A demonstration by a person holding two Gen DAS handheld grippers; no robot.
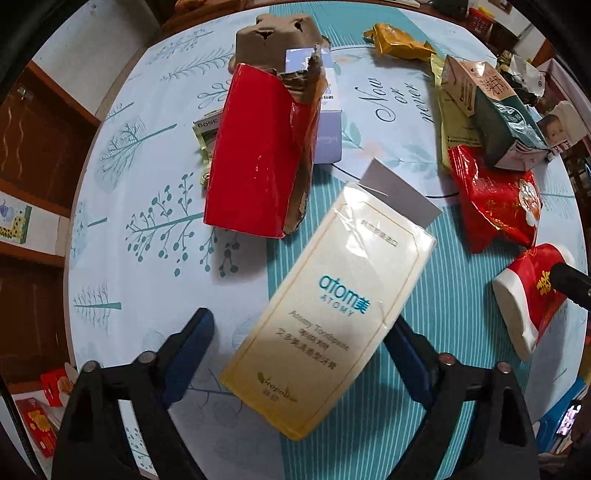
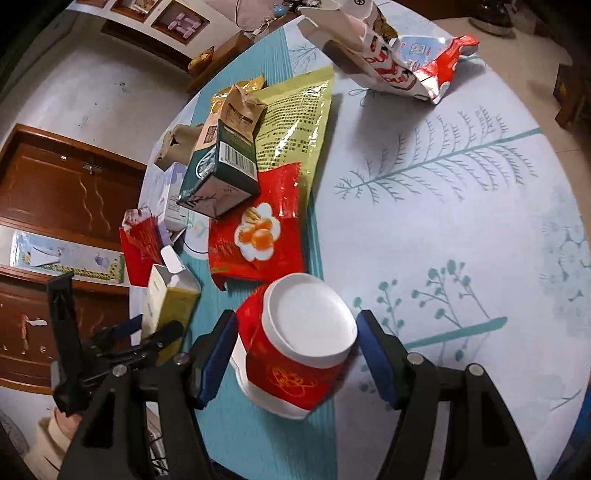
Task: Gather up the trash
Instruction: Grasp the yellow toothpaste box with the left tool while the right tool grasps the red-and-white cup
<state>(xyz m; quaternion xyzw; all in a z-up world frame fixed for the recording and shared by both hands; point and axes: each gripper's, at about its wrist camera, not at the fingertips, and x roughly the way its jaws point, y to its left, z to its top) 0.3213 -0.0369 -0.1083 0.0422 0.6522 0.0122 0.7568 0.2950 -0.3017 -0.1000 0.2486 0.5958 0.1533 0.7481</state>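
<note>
Trash is lying all over the round table (image 1: 110,229), and I am looking at it through both wrist cameras. My left gripper (image 1: 301,350) is hanging with its blue fingers (image 1: 188,350) spread wide on either side of the near end of a cream toothpaste box (image 1: 328,306). Whether the right-hand finger is touching the box I cannot tell; the left one is standing clear of it. The box's far flap is standing open, and I cannot see anything inside. Beyond it a torn red box (image 1: 255,155) is lying on the cloth with brown cardboard showing at its ripped end, a grey egg carton (image 1: 277,33) and a pale purple box (image 1: 325,122) just behind it.

My right gripper (image 2: 295,349) is sitting open around a red paper cup (image 2: 295,354) that is lying tipped on its side, white bottom facing the camera; there is a gap showing between each finger and the cup. What is in the cup I cannot see. Just past it a red snack bag (image 2: 255,236) is lying flat, overlapping a green foil bag (image 2: 295,122), and a dark green carton (image 2: 221,173) is resting on top of both. Farther off a torn red and white wrapper (image 2: 413,70) is lying crumpled. The left gripper is showing in this view too, beside the open toothpaste box.
</note>
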